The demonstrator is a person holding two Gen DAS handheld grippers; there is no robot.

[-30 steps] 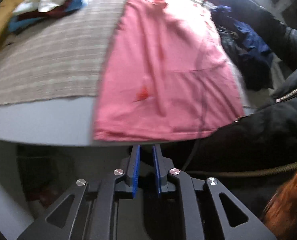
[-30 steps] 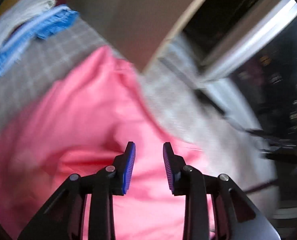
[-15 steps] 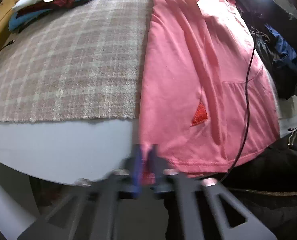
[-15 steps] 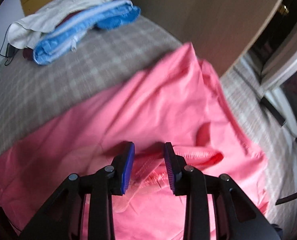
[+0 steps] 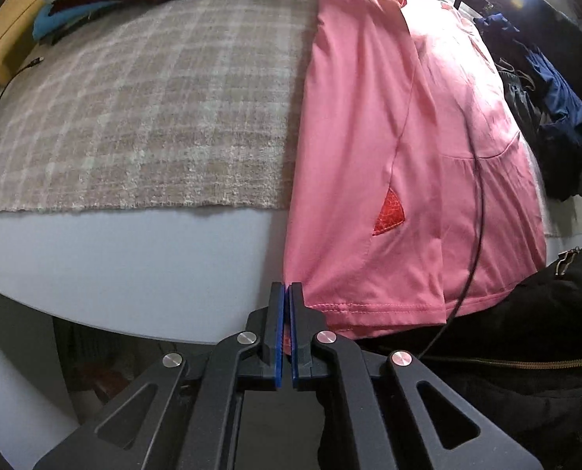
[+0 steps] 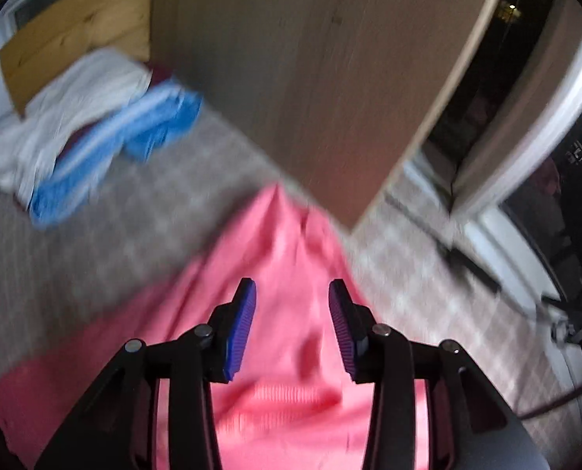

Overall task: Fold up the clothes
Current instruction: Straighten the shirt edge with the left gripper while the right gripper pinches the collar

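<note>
Left tongs (image 5: 289, 293) clamped on hem corner of pink shirt (image 5: 400, 149), spread lengthwise toward 12 o'clock over plaid blanket (image 5: 153, 109). Right tongs (image 6: 292, 293) spread apart above shirt's far end. Fold in progress, apparently; next: regrip far end.

The right gripper (image 6: 292, 305) has its jaws wide apart, with nothing between them. Under it lies a pink shirt (image 6: 275, 258), spread on a checked grey blanket (image 6: 106, 243). A folded edge of the shirt shows low between the jaws. Far off on the left sits a pile of white and blue clothes (image 6: 95, 133). A big brown board (image 6: 310, 70) stands behind. The picture is blurry.
</note>
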